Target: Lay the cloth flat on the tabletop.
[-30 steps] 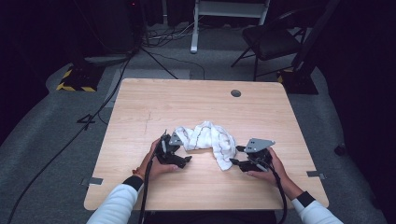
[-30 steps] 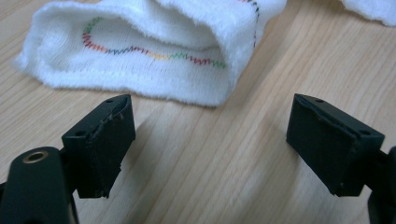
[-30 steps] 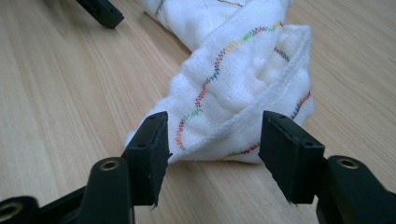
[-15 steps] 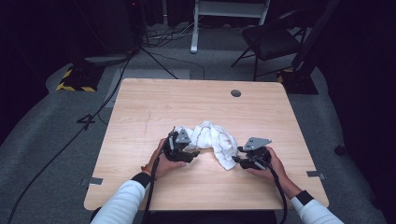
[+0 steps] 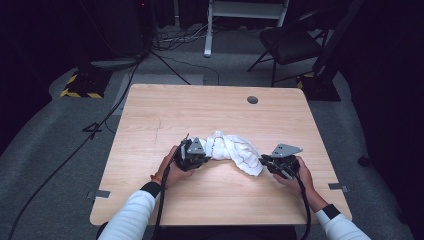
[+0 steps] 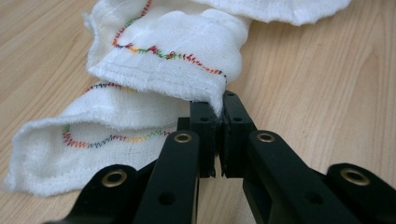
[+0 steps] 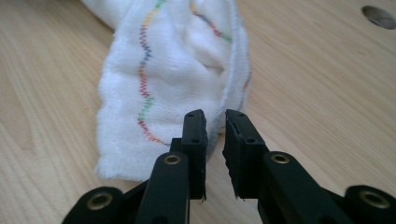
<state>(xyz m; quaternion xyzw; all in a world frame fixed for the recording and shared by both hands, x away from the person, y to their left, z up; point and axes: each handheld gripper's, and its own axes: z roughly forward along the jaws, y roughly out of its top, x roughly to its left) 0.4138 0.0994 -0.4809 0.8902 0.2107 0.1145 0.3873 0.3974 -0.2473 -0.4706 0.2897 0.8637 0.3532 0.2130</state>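
Note:
A crumpled white cloth (image 5: 232, 150) with a multicoloured zigzag stitch lies on the wooden table (image 5: 200, 110), between my two grippers. My left gripper (image 5: 202, 154) sits at the cloth's left end. In the left gripper view its jaws have just closed, and the gripper (image 6: 217, 107) is shut on a folded edge of the cloth (image 6: 163, 70). My right gripper (image 5: 265, 161) is at the cloth's right end. Its jaws have just been closing, and in the right gripper view the gripper (image 7: 215, 122) still shows a narrow gap, with the thin edge of the cloth (image 7: 163, 84) reaching into it.
A round cable hole (image 5: 252, 100) lies in the table near its far edge, also seen as the hole (image 7: 379, 16). Beyond the table are a dark chair (image 5: 290, 45), a white stand and floor cables. Bare wood surrounds the cloth.
The left hand shifted right to the cloth's end and its jaws closed on the edge. The right hand moved slightly left toward the cloth's other end, its jaws narrowing.

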